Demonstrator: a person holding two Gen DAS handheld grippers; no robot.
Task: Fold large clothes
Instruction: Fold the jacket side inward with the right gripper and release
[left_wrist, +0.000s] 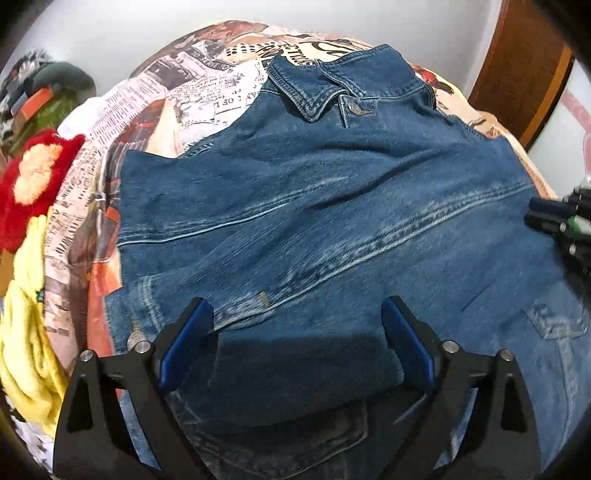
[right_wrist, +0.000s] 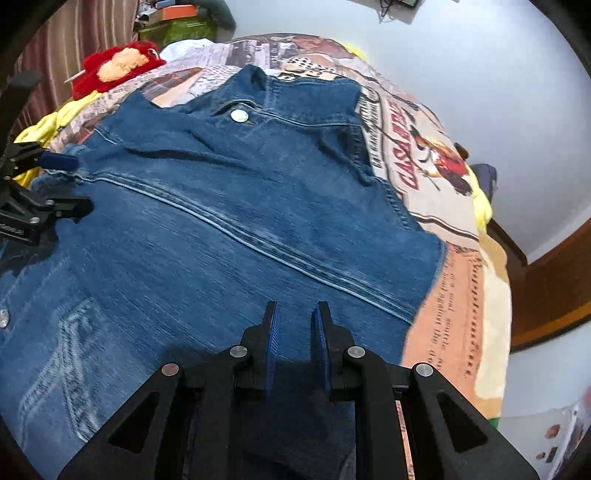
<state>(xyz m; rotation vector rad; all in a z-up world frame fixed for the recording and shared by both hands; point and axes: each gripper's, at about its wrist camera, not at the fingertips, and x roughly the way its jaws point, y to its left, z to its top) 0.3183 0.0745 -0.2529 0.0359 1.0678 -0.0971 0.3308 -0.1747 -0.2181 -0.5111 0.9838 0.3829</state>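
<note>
While angled down over jacket (left_wrist: 314, 221) | left gripper (left_wrist: 295, 314) jaws apart | right gripper (right_wrist: 295, 314) jaws together

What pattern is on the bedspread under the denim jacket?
A vintage newspaper and poster print in cream, orange and black on the bedspread, clearest in the right wrist view.

The bed, covered by a newspaper-print sheet (left_wrist: 155, 96), carries a denim jacket (left_wrist: 332, 206) spread at centre; yellow cloth (left_wrist: 26, 332) and a red plush item (left_wrist: 33, 177) lie toward 9 o'clock.
</note>
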